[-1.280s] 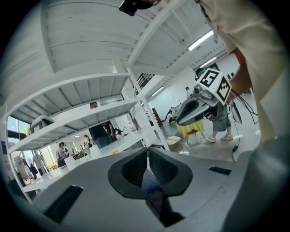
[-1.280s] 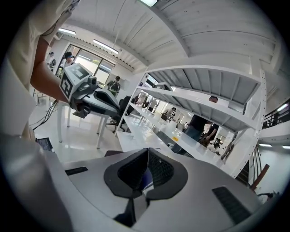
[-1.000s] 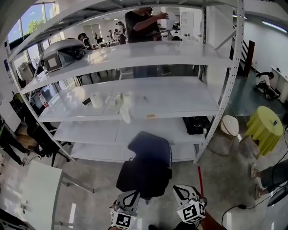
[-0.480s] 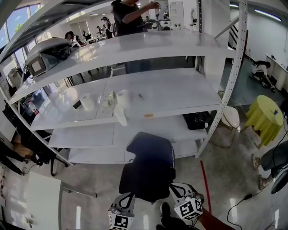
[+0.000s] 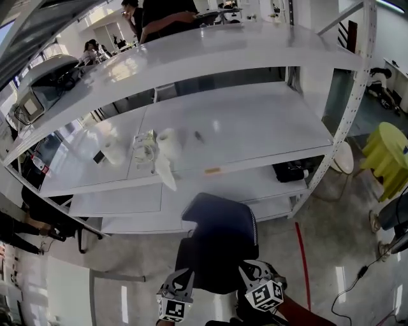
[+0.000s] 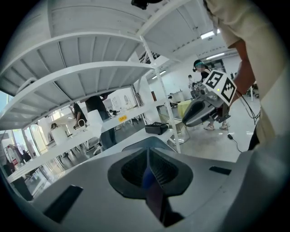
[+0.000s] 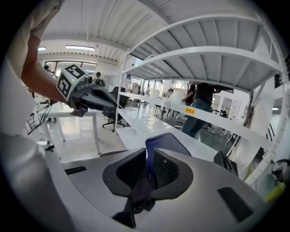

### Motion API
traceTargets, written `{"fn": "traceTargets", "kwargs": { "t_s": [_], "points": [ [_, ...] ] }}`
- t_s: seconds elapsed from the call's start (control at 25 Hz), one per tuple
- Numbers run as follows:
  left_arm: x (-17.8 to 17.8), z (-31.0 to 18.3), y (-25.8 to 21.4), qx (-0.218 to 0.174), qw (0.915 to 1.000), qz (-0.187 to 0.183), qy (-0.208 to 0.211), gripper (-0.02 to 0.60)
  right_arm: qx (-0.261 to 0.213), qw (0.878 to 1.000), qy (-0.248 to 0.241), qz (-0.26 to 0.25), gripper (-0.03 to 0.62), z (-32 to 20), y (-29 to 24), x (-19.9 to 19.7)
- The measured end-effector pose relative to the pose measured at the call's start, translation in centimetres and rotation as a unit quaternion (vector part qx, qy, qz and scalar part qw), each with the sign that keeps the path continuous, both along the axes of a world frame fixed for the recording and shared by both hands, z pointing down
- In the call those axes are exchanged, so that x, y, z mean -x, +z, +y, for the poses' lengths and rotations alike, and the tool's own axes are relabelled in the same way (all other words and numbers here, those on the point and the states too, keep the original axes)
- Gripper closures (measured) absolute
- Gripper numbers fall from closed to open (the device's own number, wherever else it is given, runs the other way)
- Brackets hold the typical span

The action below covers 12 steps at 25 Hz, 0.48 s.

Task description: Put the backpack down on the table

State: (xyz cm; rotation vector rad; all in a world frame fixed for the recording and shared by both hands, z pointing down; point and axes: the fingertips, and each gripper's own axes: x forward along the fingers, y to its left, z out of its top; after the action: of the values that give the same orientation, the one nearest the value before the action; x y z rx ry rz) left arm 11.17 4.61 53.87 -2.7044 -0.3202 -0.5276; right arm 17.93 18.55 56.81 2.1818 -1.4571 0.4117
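A dark navy backpack (image 5: 217, 242) hangs in front of the white rack, just below its lower shelves. My left gripper (image 5: 183, 279) is shut on the bag's lower left edge, my right gripper (image 5: 252, 272) on its lower right edge. In the left gripper view the jaws (image 6: 148, 170) pinch a fold of blue fabric (image 6: 154, 192). The right gripper view shows its jaws (image 7: 149, 170) clamped on dark blue fabric (image 7: 142, 188), with the bag's top (image 7: 165, 141) rising beyond. The broad white shelf (image 5: 255, 127) lies ahead, above the bag.
Paper rolls (image 5: 169, 141) and small items sit at the shelf's left half. A black case (image 5: 292, 170) lies on a lower shelf at right. A yellow-covered round table (image 5: 390, 149) stands far right, a red floor line (image 5: 301, 255) beside me. A person (image 5: 162, 14) stands behind the rack.
Both grippers have sunk and moved toward the rack with the backpack still in them. The shelves look nearer and larger than a second ago.
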Motion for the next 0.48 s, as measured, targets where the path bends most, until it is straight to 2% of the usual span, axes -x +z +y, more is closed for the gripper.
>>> {"fn": "traceTargets", "kwargs": {
  "t_s": [0.32,0.48],
  "points": [
    [-7.4,2.5,5.3,0.008,0.9973,-0.036,0.063,0.555,0.025,0.998,0.032,-0.056,0.561,0.9,6.3,-3.1],
    [-10.3,3.9,8.9,0.021,0.9926,-0.067,0.099,0.555,0.033,0.994,0.05,-0.097,0.491,1.1,9.7,-3.8]
  ]
}}
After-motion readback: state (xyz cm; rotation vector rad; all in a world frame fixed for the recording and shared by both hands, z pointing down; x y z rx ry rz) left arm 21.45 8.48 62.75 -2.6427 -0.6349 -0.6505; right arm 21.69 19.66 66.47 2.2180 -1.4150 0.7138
